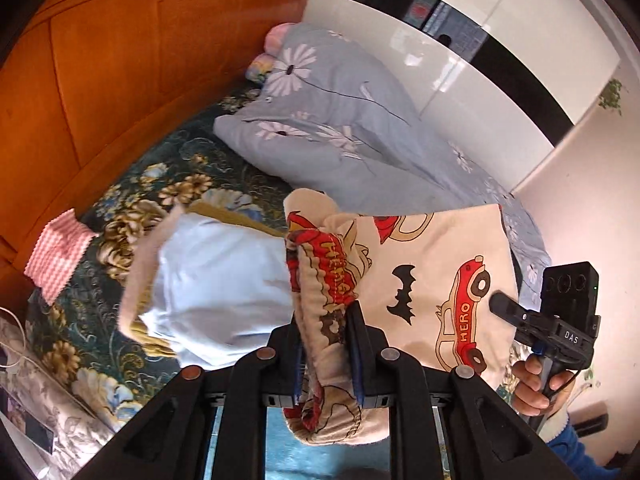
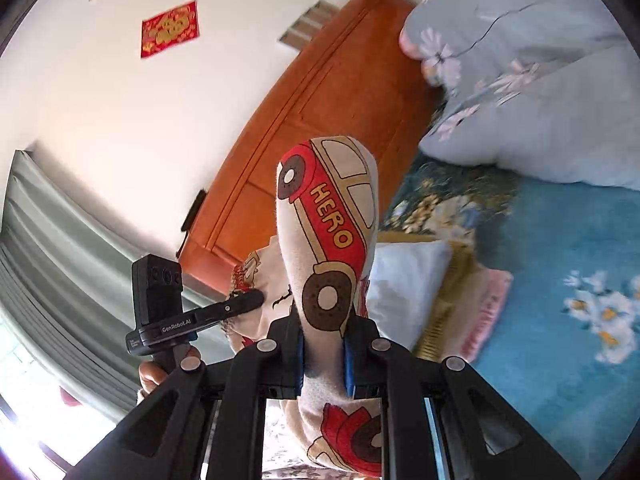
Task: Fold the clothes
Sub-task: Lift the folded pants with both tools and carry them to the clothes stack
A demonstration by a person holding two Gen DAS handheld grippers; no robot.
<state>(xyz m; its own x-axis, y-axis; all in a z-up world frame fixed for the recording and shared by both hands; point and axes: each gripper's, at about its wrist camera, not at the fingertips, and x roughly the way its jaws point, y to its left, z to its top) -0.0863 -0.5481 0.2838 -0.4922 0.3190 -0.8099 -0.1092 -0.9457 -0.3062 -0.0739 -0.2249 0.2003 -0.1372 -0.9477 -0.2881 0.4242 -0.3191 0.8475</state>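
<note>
A cream garment printed with red "HERO" cars and black bats (image 1: 420,280) is held up above the bed between both grippers. My left gripper (image 1: 326,320) is shut on a bunched edge of it. My right gripper (image 2: 324,320) is shut on another edge, which stands up between the fingers (image 2: 328,216). The right gripper also shows at the right of the left wrist view (image 1: 552,320), and the left gripper at the left of the right wrist view (image 2: 192,312). Below lies a folded pile with a pale blue garment (image 1: 216,276) on top.
The bed has a dark floral sheet (image 1: 168,184) and a blue floral blanket (image 2: 560,280). A grey-blue flowered duvet (image 1: 340,120) lies at the head, by the orange wooden headboard (image 1: 100,60). A pink checked cloth (image 1: 56,256) lies at the bed's left edge.
</note>
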